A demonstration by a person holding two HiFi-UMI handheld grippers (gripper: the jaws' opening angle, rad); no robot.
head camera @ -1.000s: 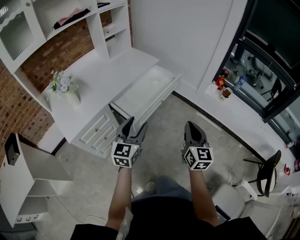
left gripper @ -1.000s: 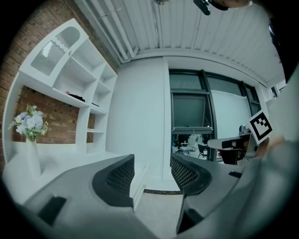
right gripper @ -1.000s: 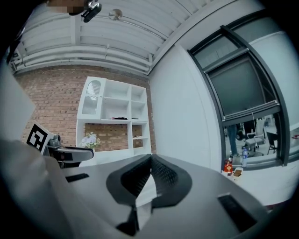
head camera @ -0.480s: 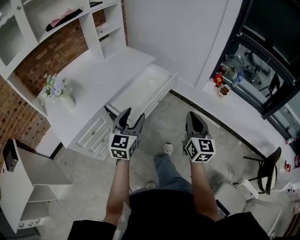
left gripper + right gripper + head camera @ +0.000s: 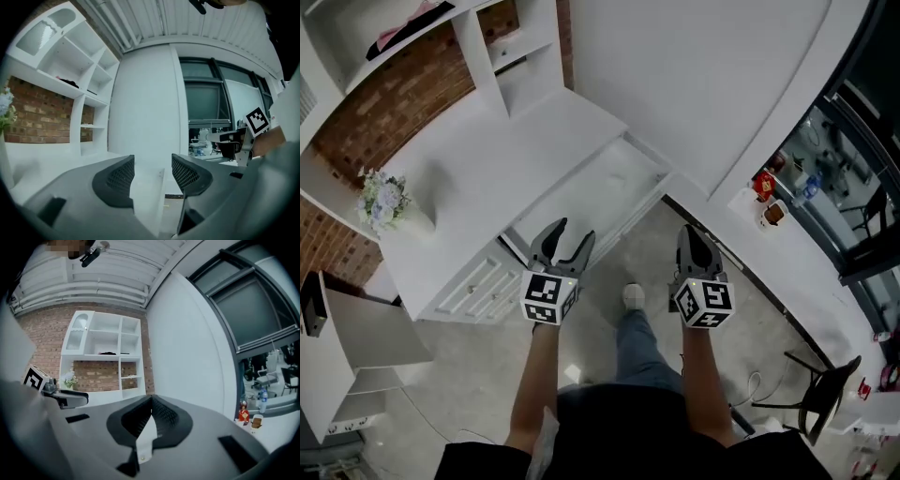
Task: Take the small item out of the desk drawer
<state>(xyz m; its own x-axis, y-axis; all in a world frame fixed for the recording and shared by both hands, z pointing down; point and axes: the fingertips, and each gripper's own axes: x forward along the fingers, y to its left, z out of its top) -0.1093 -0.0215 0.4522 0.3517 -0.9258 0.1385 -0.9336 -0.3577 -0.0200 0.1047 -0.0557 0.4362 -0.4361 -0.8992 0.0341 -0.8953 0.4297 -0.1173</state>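
Note:
The white desk (image 5: 478, 169) has its top drawer (image 5: 591, 192) pulled out toward me. The drawer's inside looks plain white, and I cannot make out a small item in it. My left gripper (image 5: 572, 234) hovers just in front of the drawer's near edge, open and empty. In the left gripper view the left gripper (image 5: 150, 177) frames the drawer (image 5: 149, 187) between its jaws. My right gripper (image 5: 691, 236) hangs over the floor to the right of the drawer, shut with nothing in it. In the right gripper view the right gripper (image 5: 151, 416) has its pads pressed together.
A vase of flowers (image 5: 386, 202) stands on the desk's left end, under a white shelf unit (image 5: 511, 56). A white wall rises behind the drawer. A red figure (image 5: 766, 183) and a cup (image 5: 774, 215) sit on the window ledge. A white cabinet (image 5: 352, 352) stands at left.
I have stepped closer to the desk, one leg forward, so the drawer now lies just ahead of the left gripper. Both grippers keep their states.

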